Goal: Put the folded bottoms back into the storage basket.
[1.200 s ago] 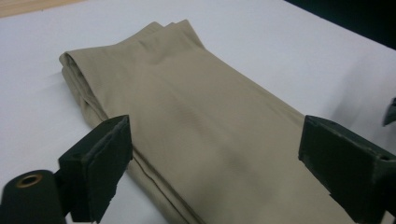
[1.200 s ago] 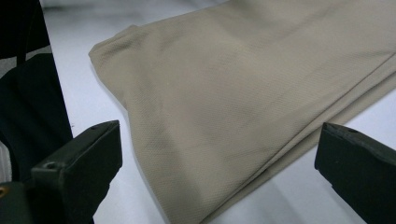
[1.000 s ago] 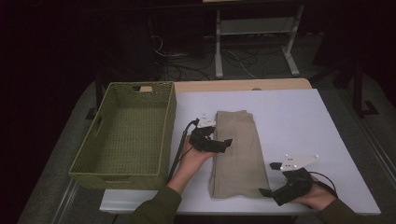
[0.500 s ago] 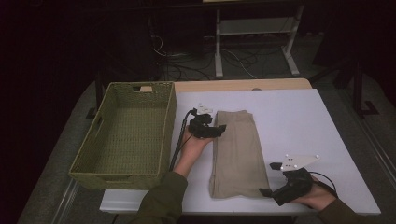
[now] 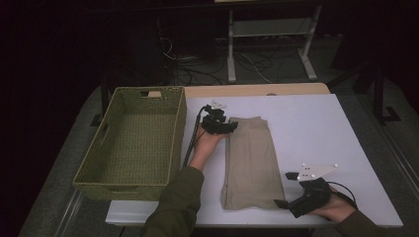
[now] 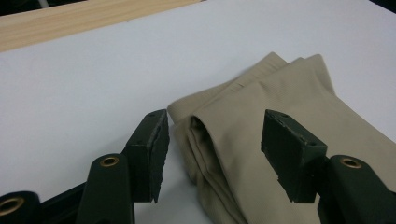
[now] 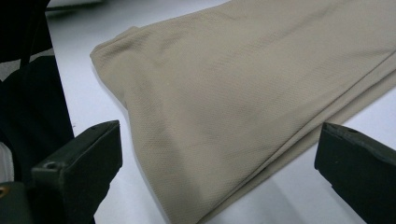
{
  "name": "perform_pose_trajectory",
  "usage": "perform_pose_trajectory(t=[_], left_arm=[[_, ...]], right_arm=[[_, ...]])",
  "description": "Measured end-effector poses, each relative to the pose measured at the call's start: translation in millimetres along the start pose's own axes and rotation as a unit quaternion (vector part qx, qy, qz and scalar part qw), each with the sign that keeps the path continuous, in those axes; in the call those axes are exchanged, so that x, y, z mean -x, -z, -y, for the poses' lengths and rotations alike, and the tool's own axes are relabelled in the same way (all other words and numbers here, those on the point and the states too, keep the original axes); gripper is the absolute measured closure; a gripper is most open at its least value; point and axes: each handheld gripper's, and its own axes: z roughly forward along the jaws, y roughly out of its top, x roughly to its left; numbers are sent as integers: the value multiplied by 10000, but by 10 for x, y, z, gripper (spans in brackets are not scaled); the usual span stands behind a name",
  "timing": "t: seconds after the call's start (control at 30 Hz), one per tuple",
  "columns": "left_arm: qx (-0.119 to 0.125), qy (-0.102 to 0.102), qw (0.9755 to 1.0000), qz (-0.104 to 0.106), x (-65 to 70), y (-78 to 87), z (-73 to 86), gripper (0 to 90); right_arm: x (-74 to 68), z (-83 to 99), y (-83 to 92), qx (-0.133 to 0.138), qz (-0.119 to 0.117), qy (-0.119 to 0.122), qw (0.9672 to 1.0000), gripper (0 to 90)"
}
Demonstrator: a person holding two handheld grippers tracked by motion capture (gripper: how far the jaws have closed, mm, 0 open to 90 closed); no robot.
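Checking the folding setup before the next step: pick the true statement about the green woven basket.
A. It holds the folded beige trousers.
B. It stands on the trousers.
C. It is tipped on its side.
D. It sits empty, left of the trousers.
D: in the high view the basket stands upright with nothing inside, while the folded trousers lie on the white table to its right.

The folded beige trousers (image 5: 251, 163) lay flat on the white table (image 5: 316, 128), just right of the woven basket (image 5: 132, 140), as a long narrow strip running away from the near edge, layered fabric edges showing at the far end.
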Motion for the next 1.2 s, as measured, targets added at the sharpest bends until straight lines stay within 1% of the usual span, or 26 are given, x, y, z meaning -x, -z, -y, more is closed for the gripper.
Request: perform_pose_trajectory(t=[0.07, 0.13, 0.27, 0.33, 0.4, 0.5, 0.63, 0.67, 0.77, 0.83, 0.87, 1.0, 1.03, 1.13, 1.2], left_arm=[[-80, 10, 10000, -38, -28, -69, -4, 404], [-191, -24, 9998, -107, -58, -128, -3, 404], [-268, 2, 9996, -46, -92, -206, -2, 401], [-306, -40, 9995, -66, -90, -233, -11, 402], [-349, -84, 9993, -40, -93, -256, -16, 405], [-397, -55, 9992, -20, -106, -283, -12, 403], [-434, 81, 9990, 70, -128, -305, 9, 415], [-433, 68, 9990, 77, -129, -305, 11, 418], [-436, -17, 9989, 174, -117, -307, 13, 474], [-440, -22, 9987, 267, -104, -310, 15, 550], [-441, -47, 9986, 293, -105, -310, 17, 567], [-397, 80, 9981, 466, -135, -307, 22, 698], [-390, 46, 9981, 476, -134, -307, 22, 722], [-407, -77, 9983, 409, -106, -306, 15, 744], [-420, -88, 9984, 358, -90, -306, 12, 747]], right_arm=[[-1, 0, 1, 4, -2, -1, 10000, 12], [0, 0, 2, 9, -4, 1, 10000, 12], [4, 5, 3, 5, -7, -13, 10000, 13], [9, 6, 2, 9, -11, -18, 10000, 14], [9, 6, 3, 10, -14, -19, 10000, 14], [7, 5, 5, 13, -15, -12, 10000, 14], [6, 3, 9, 37, -17, 8, 10000, 14], [6, 1, 10, 44, -17, 11, 10000, 14], [5, 0, 9, 44, -23, 13, 10000, 14], [3, -1, 6, 39, -28, 14, 10000, 14], [3, -2, 5, 47, -32, 21, 10000, 14], [8, -1, 15, 57, 2, 7, 10000, 16], [8, 2, 19, 57, 10, 1, 10000, 41], [-1, 24, 40, 19, 39, -12, 10000, 60], [-21, 59, 55, -56, -11, 11, 10000, 91]])
